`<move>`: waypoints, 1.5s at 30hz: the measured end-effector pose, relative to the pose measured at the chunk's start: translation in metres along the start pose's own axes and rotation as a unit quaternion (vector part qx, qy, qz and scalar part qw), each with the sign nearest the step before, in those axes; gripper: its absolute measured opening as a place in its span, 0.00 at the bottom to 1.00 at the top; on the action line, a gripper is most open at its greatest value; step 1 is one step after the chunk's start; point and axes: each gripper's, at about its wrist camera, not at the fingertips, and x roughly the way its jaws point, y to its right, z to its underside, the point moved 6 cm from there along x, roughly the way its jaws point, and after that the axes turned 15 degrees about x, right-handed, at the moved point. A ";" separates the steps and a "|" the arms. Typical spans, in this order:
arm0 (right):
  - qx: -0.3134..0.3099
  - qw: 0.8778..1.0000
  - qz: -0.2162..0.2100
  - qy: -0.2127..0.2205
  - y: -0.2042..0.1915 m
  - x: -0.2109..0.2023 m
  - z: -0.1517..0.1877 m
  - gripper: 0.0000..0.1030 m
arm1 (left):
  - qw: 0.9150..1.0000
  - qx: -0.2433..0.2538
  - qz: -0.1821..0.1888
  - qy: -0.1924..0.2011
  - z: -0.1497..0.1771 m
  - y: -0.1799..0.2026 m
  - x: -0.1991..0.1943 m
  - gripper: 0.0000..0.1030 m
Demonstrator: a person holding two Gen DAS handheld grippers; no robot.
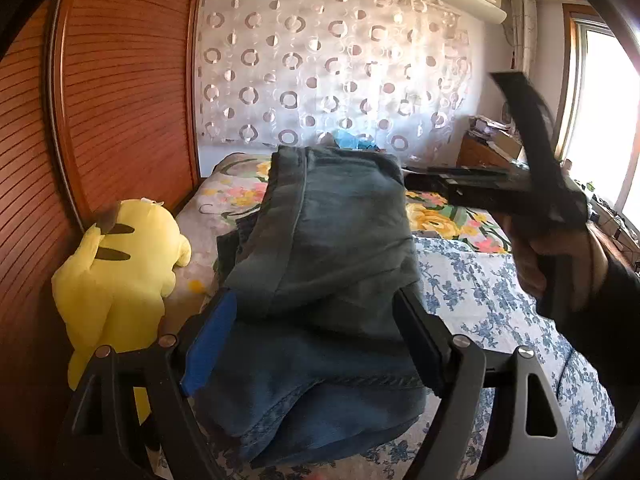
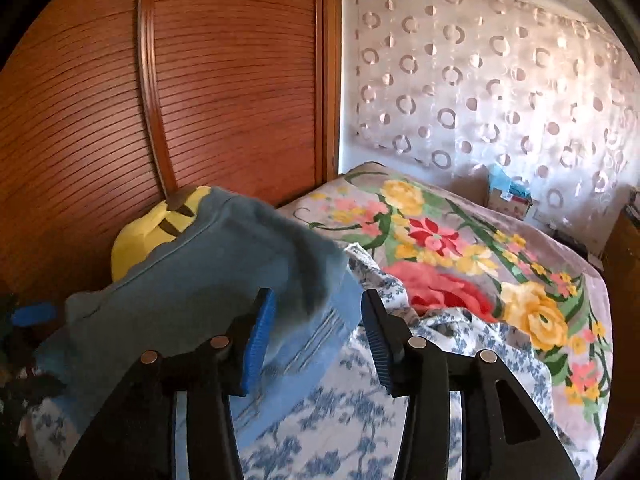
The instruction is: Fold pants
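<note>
Left wrist view: left gripper (image 1: 316, 336) had its fingers spread wide around the folded pants (image 1: 320, 280), fabric bulging between them; can't tell if the pads pinched it. Pants were raised above the blue-flowered sheet (image 1: 480, 292), near the bed's left edge beside the yellow plush (image 1: 116, 280). Right gripper (image 1: 460, 184) was visible at right, held by a hand (image 1: 560, 256), fingers unclear.

Right wrist view: right gripper (image 2: 318, 340) fingers were apart, gripping nothing. Pants (image 2: 200, 288) lay left of it, corner between the fingers, untouched. Floral blanket (image 2: 460, 248) covered the far end.
</note>
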 end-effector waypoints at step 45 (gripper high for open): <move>0.102 0.991 0.069 0.054 -0.010 -0.181 0.150 0.67 | 0.998 0.056 0.037 0.012 0.023 0.102 -0.049 0.89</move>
